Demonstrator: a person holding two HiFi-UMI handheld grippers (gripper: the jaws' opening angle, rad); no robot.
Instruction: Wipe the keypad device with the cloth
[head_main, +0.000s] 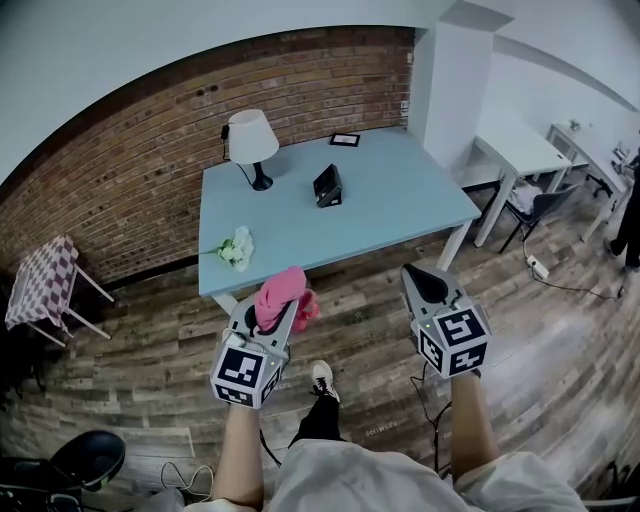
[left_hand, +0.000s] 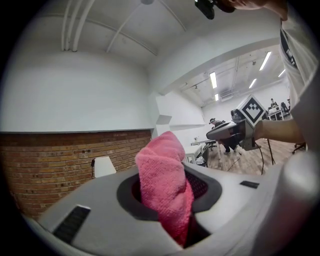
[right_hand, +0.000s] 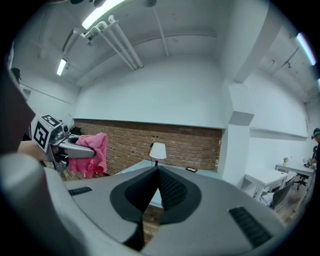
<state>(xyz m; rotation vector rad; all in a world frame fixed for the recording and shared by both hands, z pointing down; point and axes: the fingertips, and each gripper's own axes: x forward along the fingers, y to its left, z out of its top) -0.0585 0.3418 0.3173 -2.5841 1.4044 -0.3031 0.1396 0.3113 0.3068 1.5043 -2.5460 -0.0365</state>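
Head view: left gripper (head_main: 268, 312) and right gripper (head_main: 424, 278) held side by side over the wood floor (head_main: 560, 340), short of the table (head_main: 400, 205), apart from each other. Pink cloth (head_main: 281, 293) bunched upright out of the left jaws. Keypad device (head_main: 327, 186) standing on the table, well apart from both grippers, near the lamp (head_main: 250, 140). White flowers (head_main: 236, 248) lying at the near left corner. Small dark frame (head_main: 344, 139) flat at the far edge, by the brick wall (head_main: 150, 150).

Left gripper view: jaws clamped on the cloth, folded fabric filling the gap and rising above the tips. Right gripper visible beyond, at right.

Right gripper view: jaws closed together, pads meeting, nothing between. Left gripper with hanging cloth at left; lamp and table straight ahead, past the tips.
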